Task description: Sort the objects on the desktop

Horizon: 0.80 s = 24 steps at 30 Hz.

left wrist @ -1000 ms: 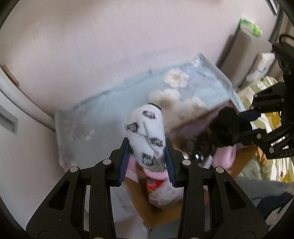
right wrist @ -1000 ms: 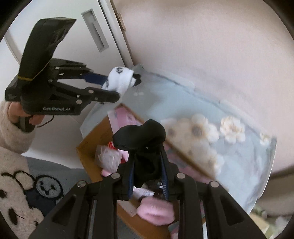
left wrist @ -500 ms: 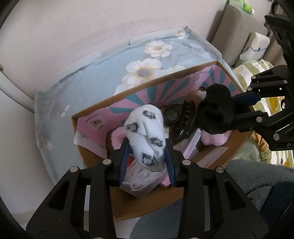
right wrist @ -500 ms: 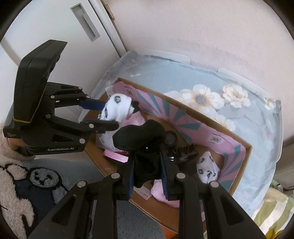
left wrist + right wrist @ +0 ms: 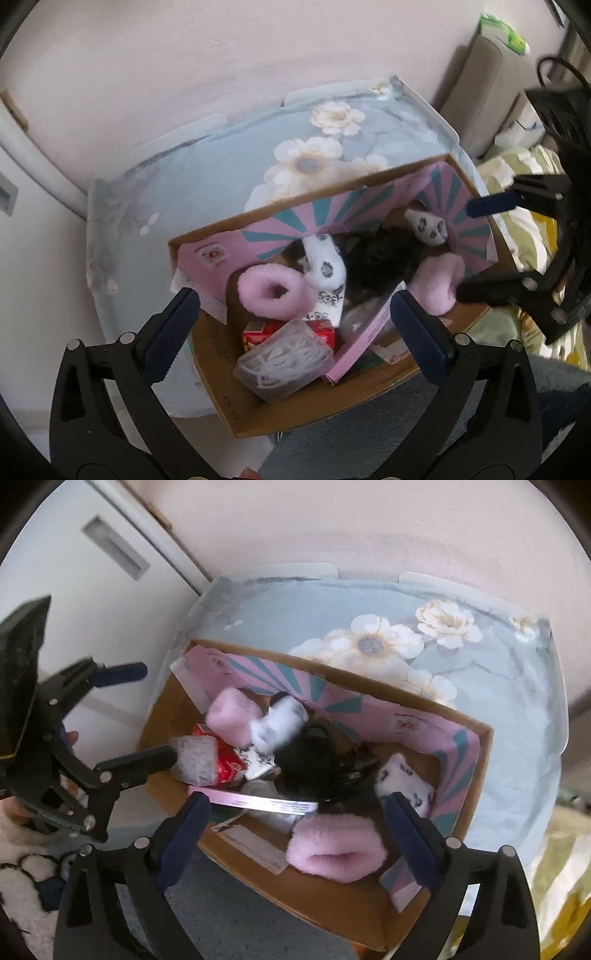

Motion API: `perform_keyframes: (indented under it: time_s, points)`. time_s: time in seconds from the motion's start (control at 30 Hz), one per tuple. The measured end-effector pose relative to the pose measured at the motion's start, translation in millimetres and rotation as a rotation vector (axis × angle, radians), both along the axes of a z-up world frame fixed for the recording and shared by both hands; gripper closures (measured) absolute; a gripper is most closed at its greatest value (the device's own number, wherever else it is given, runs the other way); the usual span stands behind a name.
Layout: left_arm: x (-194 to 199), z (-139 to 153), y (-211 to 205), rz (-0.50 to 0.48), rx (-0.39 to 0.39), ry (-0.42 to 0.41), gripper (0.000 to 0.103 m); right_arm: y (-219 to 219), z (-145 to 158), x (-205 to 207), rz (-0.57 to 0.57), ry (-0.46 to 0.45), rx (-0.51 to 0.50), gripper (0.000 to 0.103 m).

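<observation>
Box (image 5: 376, 397): brown card outside, lining pink with teal rays. Cuffs (image 5: 273, 295) fluffy pink. Socks (image 5: 325, 266) white with black prints; one bundle (image 5: 384, 254) all black. Carton (image 5: 258, 330) red. Case (image 5: 284, 360) clear, white cord inside. Tabletop (image 5: 207, 192) pale blue-grey with cream flowers. Tool pads (image 5: 171, 332) dark blue on black frames.

White patterned sock (image 5: 277, 722) — motion-blurred, print unreadable; black item (image 5: 314, 771) at its 4 o'clock — smeared, unidentifiable; cardboard box (image 5: 332, 904) near corner cut off at 6 o'clock.
</observation>
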<state>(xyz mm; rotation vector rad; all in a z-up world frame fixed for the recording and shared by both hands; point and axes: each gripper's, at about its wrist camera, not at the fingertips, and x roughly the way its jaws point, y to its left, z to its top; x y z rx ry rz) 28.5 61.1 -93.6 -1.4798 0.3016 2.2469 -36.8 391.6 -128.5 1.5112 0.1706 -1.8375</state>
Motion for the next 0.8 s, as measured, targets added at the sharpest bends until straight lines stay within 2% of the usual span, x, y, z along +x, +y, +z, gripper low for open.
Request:
perform_keyframes:
  time_s: [0.13,0.43,0.63,0.8]
  points:
    - [-0.8,0.9,-2.1,0.022,0.004,0.007,0.000,1.0,2.4,3.9,-0.012,0.049,0.042,0.001]
    - [-1.1,7.3,-7.3,0.062,0.009,0.026,0.000,-1.2,1.9,7.8,-0.032,0.055,0.052,0.001]
    - [-0.3,27.3,-18.4,0.132,-0.014,0.092,0.000,-1.8,20.9,7.8,-0.122,0.058,0.091,0.001]
    - [-6.8,47.6,-28.3,0.208,0.003,0.151,0.000,-0.8,38.2,4.6,-0.218,0.098,0.154,0.001]
